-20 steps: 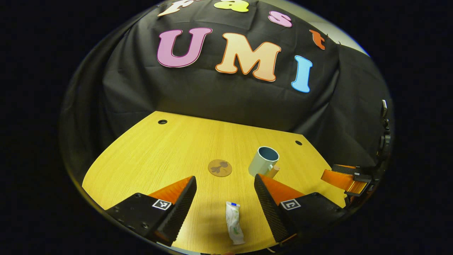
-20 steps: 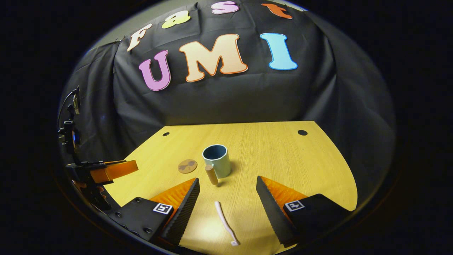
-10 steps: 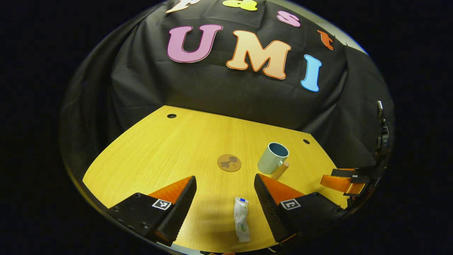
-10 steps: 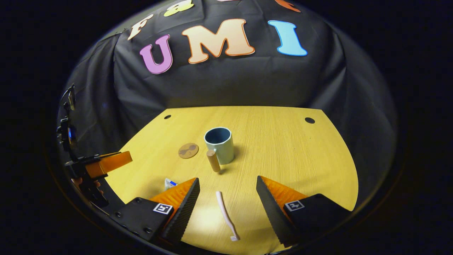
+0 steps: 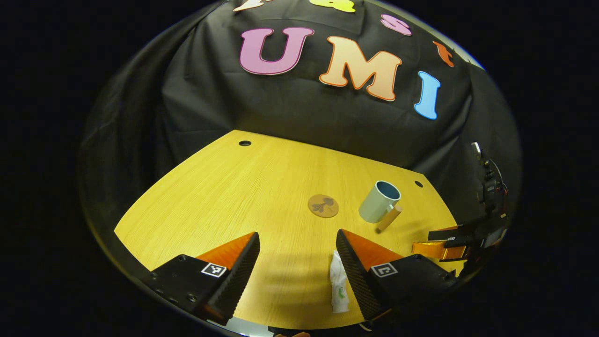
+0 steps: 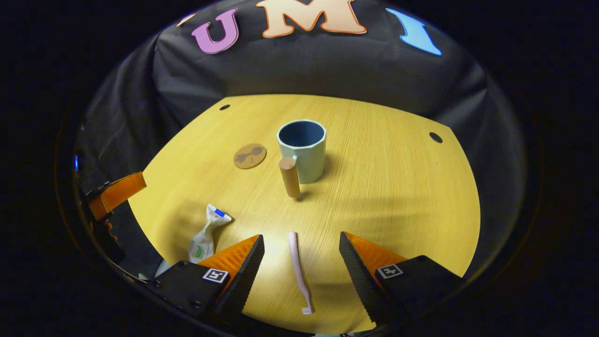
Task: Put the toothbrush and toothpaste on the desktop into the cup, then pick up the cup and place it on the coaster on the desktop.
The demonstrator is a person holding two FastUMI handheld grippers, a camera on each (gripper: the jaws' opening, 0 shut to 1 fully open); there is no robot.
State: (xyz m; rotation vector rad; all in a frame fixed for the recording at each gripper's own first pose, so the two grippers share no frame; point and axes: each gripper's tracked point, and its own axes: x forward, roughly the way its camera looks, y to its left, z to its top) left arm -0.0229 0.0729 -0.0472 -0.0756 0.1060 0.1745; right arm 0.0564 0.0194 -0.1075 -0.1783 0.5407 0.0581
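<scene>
Two grippers spread wide, grasping nothing: left gripper (image 5: 295, 271), right gripper (image 6: 299, 271). Pale cup (image 6: 302, 150), wooden handle; left of cup, brown coaster (image 6: 250, 155); nearer, pink toothbrush (image 6: 298, 271), crumpled white toothpaste (image 6: 204, 236), lettering unreadable.

Desk (image 6: 398, 196): cup (image 6: 302, 150) upright near centre, handle (image 6: 289, 176) on its near side. Coaster (image 6: 250, 156) just left of cup, apart from it. Toothpaste tube (image 6: 204, 234) flat at near left. Toothbrush (image 6: 298, 269) flat at near edge, before the cup, bristle end nearest.
</scene>
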